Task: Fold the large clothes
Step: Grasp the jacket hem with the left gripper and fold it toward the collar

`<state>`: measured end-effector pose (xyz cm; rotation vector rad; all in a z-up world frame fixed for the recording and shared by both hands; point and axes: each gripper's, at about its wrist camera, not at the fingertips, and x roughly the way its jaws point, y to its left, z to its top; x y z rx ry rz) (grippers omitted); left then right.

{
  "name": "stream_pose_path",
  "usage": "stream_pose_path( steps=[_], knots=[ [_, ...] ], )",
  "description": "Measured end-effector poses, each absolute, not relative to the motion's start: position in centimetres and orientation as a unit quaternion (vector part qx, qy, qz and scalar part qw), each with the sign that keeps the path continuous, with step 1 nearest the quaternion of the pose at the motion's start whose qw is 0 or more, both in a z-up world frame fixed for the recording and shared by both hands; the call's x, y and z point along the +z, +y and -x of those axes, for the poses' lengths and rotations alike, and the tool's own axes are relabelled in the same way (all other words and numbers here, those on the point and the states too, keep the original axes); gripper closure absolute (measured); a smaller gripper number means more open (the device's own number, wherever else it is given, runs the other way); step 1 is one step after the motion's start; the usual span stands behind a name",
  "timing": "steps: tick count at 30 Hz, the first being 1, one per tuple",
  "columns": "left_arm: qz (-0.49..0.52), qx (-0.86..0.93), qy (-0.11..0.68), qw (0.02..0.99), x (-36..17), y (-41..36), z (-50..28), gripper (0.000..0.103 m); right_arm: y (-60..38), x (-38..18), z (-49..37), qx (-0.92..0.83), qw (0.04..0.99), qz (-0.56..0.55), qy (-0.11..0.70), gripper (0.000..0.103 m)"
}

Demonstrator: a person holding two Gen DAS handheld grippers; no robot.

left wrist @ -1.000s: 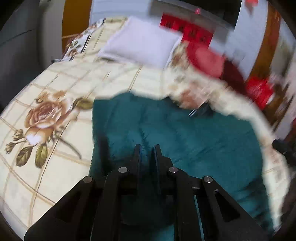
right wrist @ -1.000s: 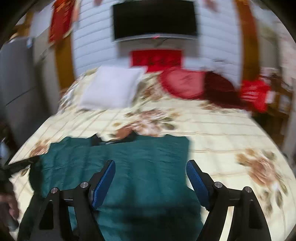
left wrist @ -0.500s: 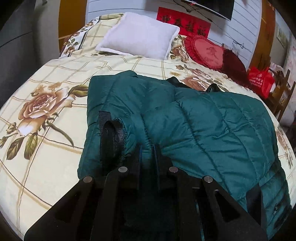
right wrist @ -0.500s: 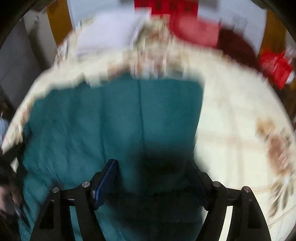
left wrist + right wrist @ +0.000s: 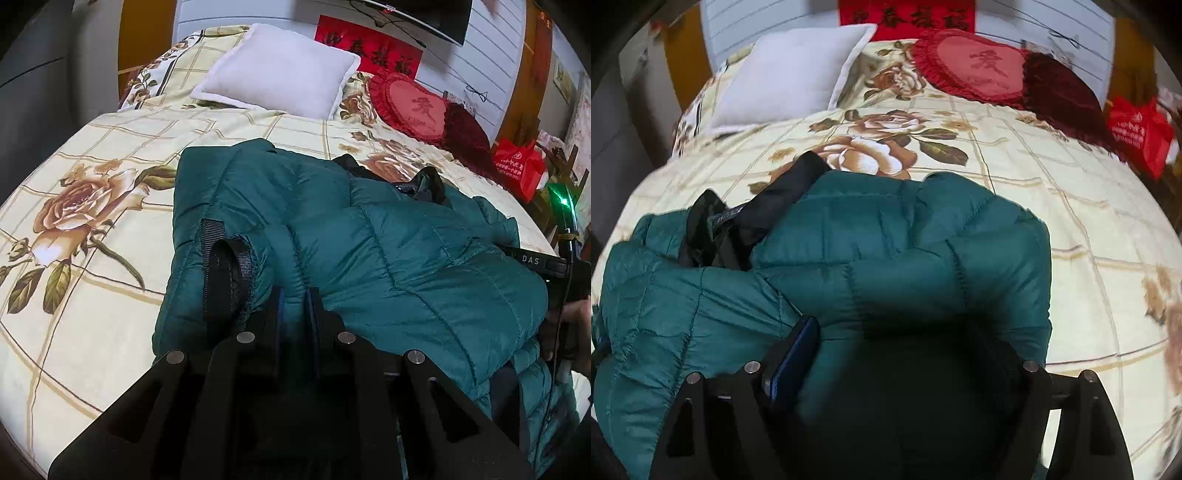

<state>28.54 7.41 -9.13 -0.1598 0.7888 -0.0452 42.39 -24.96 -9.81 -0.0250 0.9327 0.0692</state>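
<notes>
Now | teal jacket [image 5: 388, 236] on bed [image 5: 110, 155], sleeve folded across | left claw [image 5: 294, 306] pinches jacket fabric | right claw [image 5: 905, 343] opening over jacket | further folds likely remain

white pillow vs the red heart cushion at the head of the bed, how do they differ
The white pillow is plain, squarish and unmarked; the red heart cushion is heart-shaped, with a frilled edge and a character on its face. In the right wrist view the pillow sits towards the left of the bed, the heart cushion to its right, beside a dark red cushion. Both lie at the head of the bed, beyond the green jacket.
</notes>
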Motion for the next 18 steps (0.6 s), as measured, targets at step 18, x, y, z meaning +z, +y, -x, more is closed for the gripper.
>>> stream_pose_path(
  steps=[18],
  knots=[
    [0.071,-0.009,0.387,0.919,-9.3,7.3,-28.7,0.091,-18.3,-9.3,-32.4,0.07,0.909,0.023,0.411,0.012]
  ],
)
